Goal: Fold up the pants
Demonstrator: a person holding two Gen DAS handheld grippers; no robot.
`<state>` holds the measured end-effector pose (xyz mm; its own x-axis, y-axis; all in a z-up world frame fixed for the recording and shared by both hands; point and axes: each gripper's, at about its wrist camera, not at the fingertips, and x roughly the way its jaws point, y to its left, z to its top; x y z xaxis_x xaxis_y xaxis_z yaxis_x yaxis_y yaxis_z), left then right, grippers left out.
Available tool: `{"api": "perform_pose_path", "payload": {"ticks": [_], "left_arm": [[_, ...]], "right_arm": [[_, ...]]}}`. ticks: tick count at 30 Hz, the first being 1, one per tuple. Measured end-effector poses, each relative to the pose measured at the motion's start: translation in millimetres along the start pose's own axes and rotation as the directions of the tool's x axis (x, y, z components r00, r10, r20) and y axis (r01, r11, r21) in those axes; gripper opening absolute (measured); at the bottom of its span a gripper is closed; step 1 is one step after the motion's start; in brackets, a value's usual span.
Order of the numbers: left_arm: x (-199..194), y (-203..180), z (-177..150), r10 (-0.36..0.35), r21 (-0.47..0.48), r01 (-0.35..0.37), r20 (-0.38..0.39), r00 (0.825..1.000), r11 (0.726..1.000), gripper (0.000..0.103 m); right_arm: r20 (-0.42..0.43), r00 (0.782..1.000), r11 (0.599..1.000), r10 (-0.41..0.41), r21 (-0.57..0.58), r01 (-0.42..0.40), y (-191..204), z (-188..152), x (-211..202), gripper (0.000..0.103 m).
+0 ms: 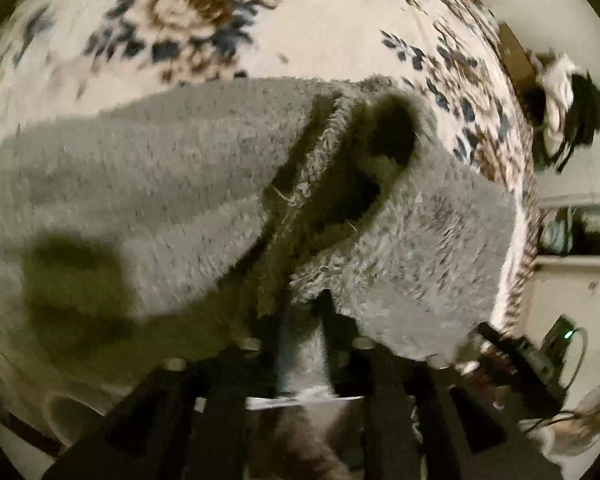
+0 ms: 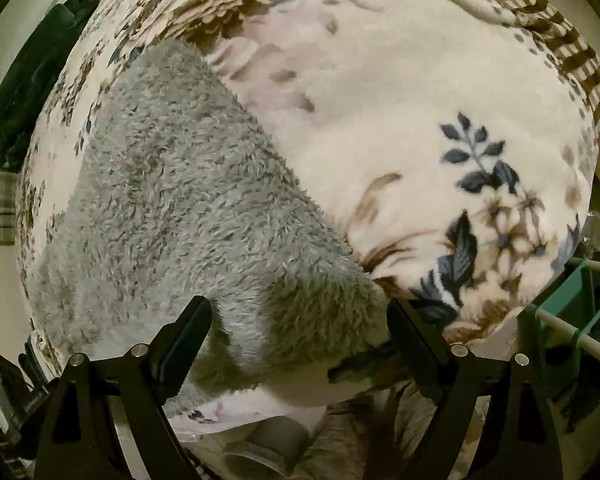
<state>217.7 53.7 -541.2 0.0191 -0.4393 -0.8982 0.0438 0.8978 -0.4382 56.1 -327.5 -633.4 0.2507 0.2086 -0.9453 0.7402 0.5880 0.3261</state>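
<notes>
The pants (image 1: 140,184) are grey and fluffy and lie on a cream floral blanket (image 1: 324,32). In the left wrist view my left gripper (image 1: 304,304) is shut on a lifted edge of the pants, which bunches and folds over above the fingers. In the right wrist view the pants (image 2: 188,208) stretch from the upper left down to my right gripper (image 2: 300,320). Its fingers (image 2: 192,328) stand wide apart, open, on either side of the pants' near end, just above the fabric.
The floral blanket (image 2: 420,100) covers the whole surface and drops off at the near edge. Dark clothing (image 2: 40,72) lies beyond its left side. A green rack with pale bars (image 2: 572,308) stands at the right. Clutter and a cable (image 1: 560,340) sit at the right.
</notes>
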Motion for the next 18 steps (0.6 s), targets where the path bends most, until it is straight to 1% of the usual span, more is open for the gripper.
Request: {"api": "perform_pose_path", "payload": {"ticks": [2,3,4,5,6,7,8,9,10,11,12,15,18], "left_arm": [[-0.7,-1.3,-0.1,-0.05,-0.026,0.05,0.018,0.999,0.998,0.059],[1.6,-2.2,1.3,-0.069,-0.037,0.07,0.015,0.997,0.997,0.066],[5.4,-4.0,3.1,-0.082,-0.048,0.083,0.01,0.997,0.995,0.069],[11.8,-7.3,5.0,-0.086,-0.043,0.086,0.001,0.996,0.995,0.069],[18.2,-10.8,6.6,-0.075,-0.023,0.075,-0.011,0.997,0.997,0.069],[30.5,-14.2,8.2,-0.046,0.009,0.046,-0.032,0.998,0.999,0.069],[43.0,-14.0,9.0,-0.023,0.015,0.024,-0.054,0.998,1.0,0.067],[50.5,-11.1,9.3,-0.025,0.0,0.025,-0.059,0.998,1.0,0.064],[53.0,-10.1,9.0,-0.029,-0.008,0.029,-0.05,0.998,1.0,0.037],[52.8,-10.9,8.5,-0.022,-0.003,0.021,-0.04,0.999,1.0,0.007],[50.7,-13.3,7.3,-0.026,0.008,0.026,-0.037,0.999,1.0,0.007],[31.9,-18.2,-2.8,-0.034,0.017,0.034,0.011,0.999,0.999,0.006],[17.5,-16.6,-14.0,-0.043,-0.011,0.044,0.015,0.999,0.999,0.006]], "right_arm": [[-0.004,1.0,1.0,0.002,0.007,-0.002,-3.5,0.7,-0.2,0.091],[-0.006,1.0,1.0,0.0,0.009,0.0,-4.8,0.5,-0.4,0.091],[-0.007,1.0,1.0,0.0,0.013,0.0,-6.1,0.6,0.1,0.091],[-0.01,1.0,1.0,0.002,0.018,-0.002,-7.6,0.5,0.6,0.091],[-0.013,1.0,1.0,0.007,0.028,-0.007,-9.0,0.6,1.4,0.091],[-0.014,1.0,0.999,0.013,0.037,-0.013,-9.9,0.5,2.1,0.091],[-0.015,1.0,0.999,0.021,0.046,-0.02,-10.5,0.3,3.3,0.091],[-0.02,0.999,0.998,0.03,0.054,-0.029,-10.2,0.5,4.5,0.091],[-0.022,0.999,0.998,0.033,0.055,-0.031,-10.0,-0.1,5.7,0.091],[-0.02,0.999,0.998,0.034,0.053,-0.033,-8.3,-0.2,5.7,0.091],[-0.017,0.999,0.998,0.034,0.048,-0.033,-6.5,-0.4,5.3,0.091],[-0.006,1.0,1.0,0.02,0.02,-0.02,1.6,1.0,4.5,0.091],[-0.004,1.0,1.0,-0.014,-0.014,0.014,10.3,3.7,6.2,0.091]]}}
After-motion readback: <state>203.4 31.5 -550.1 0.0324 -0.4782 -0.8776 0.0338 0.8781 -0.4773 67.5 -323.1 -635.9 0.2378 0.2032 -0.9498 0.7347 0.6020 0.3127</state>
